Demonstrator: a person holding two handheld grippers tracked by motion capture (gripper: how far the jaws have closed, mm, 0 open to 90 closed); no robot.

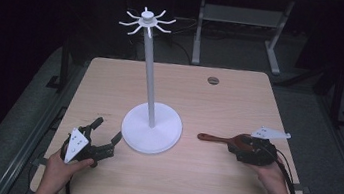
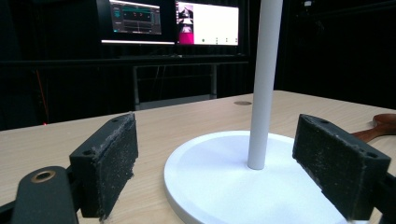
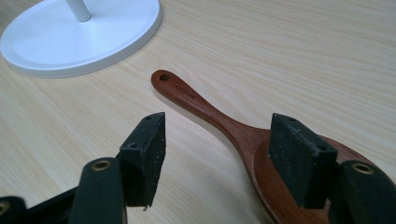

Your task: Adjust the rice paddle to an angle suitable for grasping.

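The wooden spoon's (image 3: 243, 140) bowl runs out of the right gripper view at the bottom edge, partly behind one jaw; in the high view the right gripper (image 1: 248, 150) covers it. That gripper's jaws stand wide apart over the spoon, pressing on nothing. The left gripper (image 2: 233, 172), also released, faces the white stand (image 1: 151, 124). The spoon lies right of the stand's base on the light wooden table (image 1: 209, 182). Behind the stand, monitors (image 2: 168, 21) glow in a dark room.

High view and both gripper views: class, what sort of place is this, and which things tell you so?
Probably a lab or recording workspace, not a home. A pale wooden table stands in a dark room, two lit monitors sit behind it, and another metal-legged desk stands farther back.
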